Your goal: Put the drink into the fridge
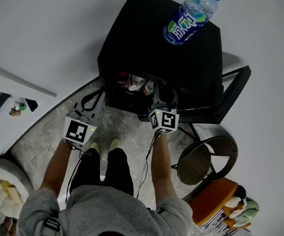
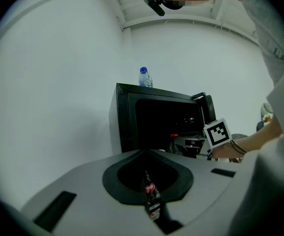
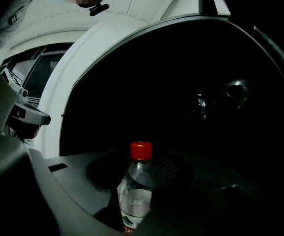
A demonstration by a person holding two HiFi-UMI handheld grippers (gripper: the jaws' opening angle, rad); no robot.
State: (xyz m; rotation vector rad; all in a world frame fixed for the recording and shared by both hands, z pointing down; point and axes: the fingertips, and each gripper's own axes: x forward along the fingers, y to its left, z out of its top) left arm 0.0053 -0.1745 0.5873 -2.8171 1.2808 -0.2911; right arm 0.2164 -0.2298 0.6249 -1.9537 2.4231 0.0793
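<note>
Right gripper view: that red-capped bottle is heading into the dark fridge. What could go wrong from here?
The fridge shelf already holds drinks near the opening, so the red-capped bottle held in the right gripper might knock them over. A bump against the fridge could also topple the blue-capped bottle standing loose on top.

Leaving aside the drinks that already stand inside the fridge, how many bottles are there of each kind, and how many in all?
Blue-cap bottle: 1
Red-cap bottle: 1
Cola bottle: 1
Total: 3
</note>
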